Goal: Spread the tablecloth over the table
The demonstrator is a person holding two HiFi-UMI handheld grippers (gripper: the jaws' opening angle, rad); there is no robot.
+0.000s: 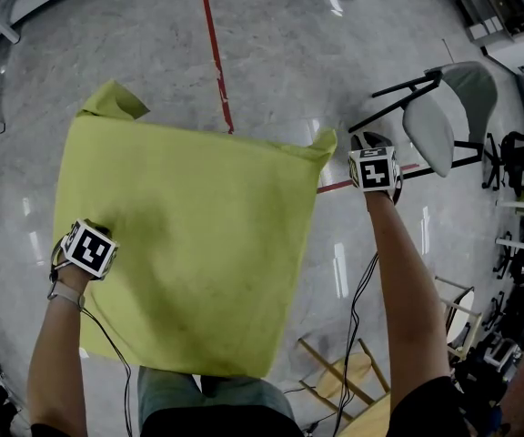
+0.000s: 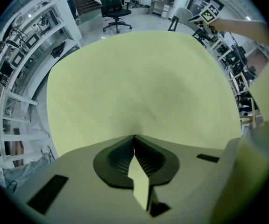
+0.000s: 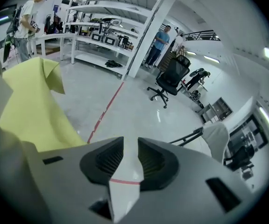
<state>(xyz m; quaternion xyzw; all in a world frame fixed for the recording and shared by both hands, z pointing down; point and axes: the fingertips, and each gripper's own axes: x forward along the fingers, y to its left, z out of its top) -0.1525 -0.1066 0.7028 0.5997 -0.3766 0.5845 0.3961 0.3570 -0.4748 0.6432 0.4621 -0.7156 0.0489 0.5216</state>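
Below the head camera the yellow-green fabric tablecloth (image 1: 189,244) lies mostly flat; both far corners stand crumpled and, I judge, remain to be smoothed. At its left edge the left gripper (image 2: 134,148) is clamped on cloth; beside its far-right corner the right gripper (image 3: 127,157) gapes empty. No writing is readable.

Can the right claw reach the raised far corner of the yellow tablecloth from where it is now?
Probably yes. The right claw stands open and empty, just beside that corner of the tablecloth, and nothing lies between them.
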